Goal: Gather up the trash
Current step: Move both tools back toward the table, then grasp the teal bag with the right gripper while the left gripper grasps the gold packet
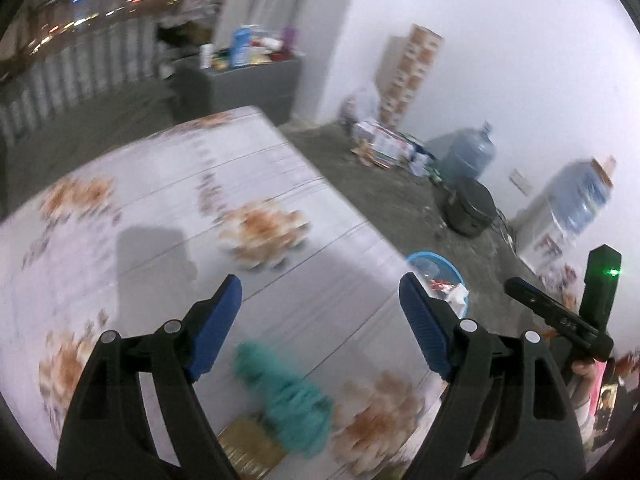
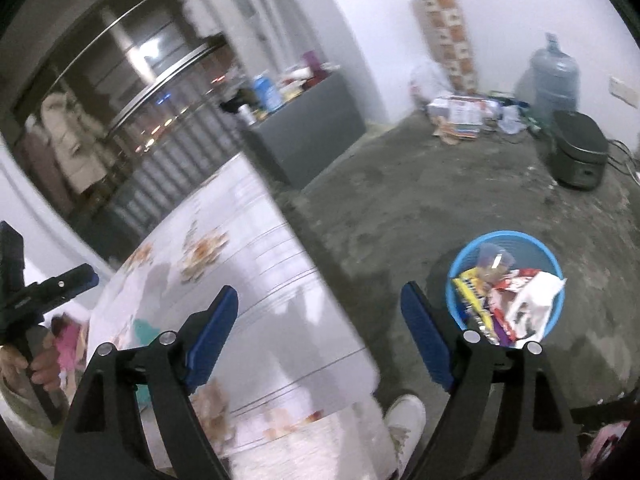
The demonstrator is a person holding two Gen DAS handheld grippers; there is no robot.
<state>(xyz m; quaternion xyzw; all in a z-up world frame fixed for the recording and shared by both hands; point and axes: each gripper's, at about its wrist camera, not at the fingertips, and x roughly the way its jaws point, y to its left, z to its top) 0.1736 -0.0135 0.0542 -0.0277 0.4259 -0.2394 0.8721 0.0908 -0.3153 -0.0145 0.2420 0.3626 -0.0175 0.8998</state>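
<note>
My left gripper [image 1: 320, 312] is open and empty above the table [image 1: 160, 208] with a floral white cloth. A crumpled teal piece of trash [image 1: 292, 396] lies on the table just below it, beside a gold wrapper [image 1: 252, 448]. A blue bin [image 2: 460, 280] with several wrappers stands on the floor right of the table; it also shows in the left wrist view [image 1: 456, 276]. My right gripper [image 2: 320, 320] is open and empty over the table's right edge, left of the bin. The teal trash shows faintly in the right wrist view [image 2: 142, 330].
The grey concrete floor [image 2: 400, 208] spreads right of the table. A black cooker [image 2: 578, 156], a water jug [image 2: 554, 76], stacked boxes [image 2: 444, 12] and loose packages [image 2: 456, 114] line the far wall. A grey cabinet [image 2: 304, 128] stands behind the table. My shoe [image 2: 406, 414] is below the table corner.
</note>
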